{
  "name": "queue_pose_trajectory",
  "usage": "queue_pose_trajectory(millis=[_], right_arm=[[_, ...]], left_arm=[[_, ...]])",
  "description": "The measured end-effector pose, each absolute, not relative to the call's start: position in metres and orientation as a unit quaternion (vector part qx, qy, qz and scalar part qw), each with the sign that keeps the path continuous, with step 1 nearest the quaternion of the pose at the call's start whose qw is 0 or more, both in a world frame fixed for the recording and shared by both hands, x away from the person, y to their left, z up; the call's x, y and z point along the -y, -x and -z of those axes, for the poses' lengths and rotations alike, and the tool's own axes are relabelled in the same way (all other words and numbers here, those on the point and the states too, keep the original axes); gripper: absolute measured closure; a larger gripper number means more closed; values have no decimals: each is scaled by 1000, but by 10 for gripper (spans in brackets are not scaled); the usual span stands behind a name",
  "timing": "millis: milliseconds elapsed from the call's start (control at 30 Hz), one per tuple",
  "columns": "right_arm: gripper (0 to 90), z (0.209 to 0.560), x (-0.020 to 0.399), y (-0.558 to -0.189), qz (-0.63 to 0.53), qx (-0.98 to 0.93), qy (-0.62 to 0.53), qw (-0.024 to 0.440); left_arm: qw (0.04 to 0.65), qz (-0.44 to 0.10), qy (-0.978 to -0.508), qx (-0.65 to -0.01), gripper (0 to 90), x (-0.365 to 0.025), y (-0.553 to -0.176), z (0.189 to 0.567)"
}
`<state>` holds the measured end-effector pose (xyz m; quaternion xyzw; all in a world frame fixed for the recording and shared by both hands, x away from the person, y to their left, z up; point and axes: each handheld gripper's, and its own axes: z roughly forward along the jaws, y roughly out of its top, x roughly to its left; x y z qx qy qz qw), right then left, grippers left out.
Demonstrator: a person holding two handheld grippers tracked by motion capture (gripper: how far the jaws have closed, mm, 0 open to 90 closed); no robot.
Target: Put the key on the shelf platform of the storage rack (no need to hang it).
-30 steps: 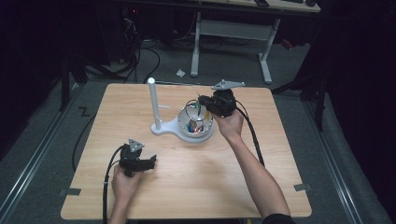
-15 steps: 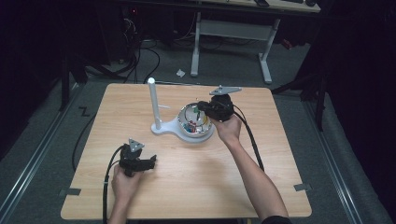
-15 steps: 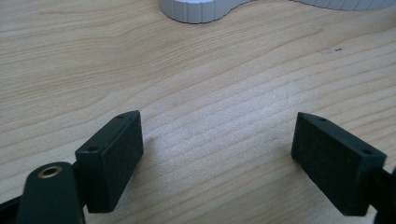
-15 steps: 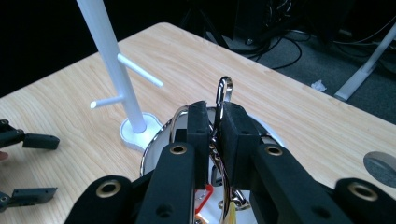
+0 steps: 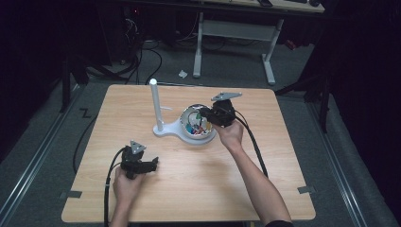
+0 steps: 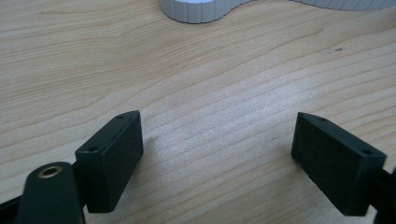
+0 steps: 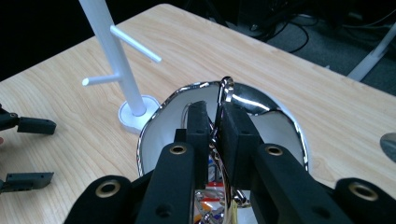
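While the right gripper (image 7: 214,122) is hovering over the shiny metal bowl (image 7: 275,114), its jaws are clamping shut on a thin silvery ring (image 7: 226,88), maybe a carabiner or key ring, which is poking up just above the bowl full of colourful bits. That thing is looking light, stiff and pretty slippery, so pinching it flat across the wire seems the safest bet. The left gripper (image 6: 217,158) is sitting wide open on the wooden table (image 6: 196,84), holding nothing. The white peg stand (image 7: 119,60) is standing just beside the bowl.
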<state>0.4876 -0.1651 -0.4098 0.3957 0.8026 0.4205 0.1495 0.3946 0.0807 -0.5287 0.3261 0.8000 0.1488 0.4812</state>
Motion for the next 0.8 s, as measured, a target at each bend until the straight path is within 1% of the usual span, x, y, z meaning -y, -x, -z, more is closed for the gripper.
queue_pose_trajectory(millis=[267,500,633,667,800], right_arm=[[821,416,168,-489,-419,-800,-406,142],[814,418,172,-493,-405,-799,-416,159],[807,423,175,-497,-398,-796,-429,154],[828,424,175,-498,-395,-797,-431,152],[845,436,174,-500,-370,-809,-432,150]], left_arm=[[481,-149,-326,-800,171,-81,-395,529],[481,-149,-326,-800,171,-81,-395,529],[481,-149,-327,-800,171,-81,-395,529],[481,-149,-326,-800,171,-81,-395,529],[481,-150,-326,-800,171,-81,-395,529]])
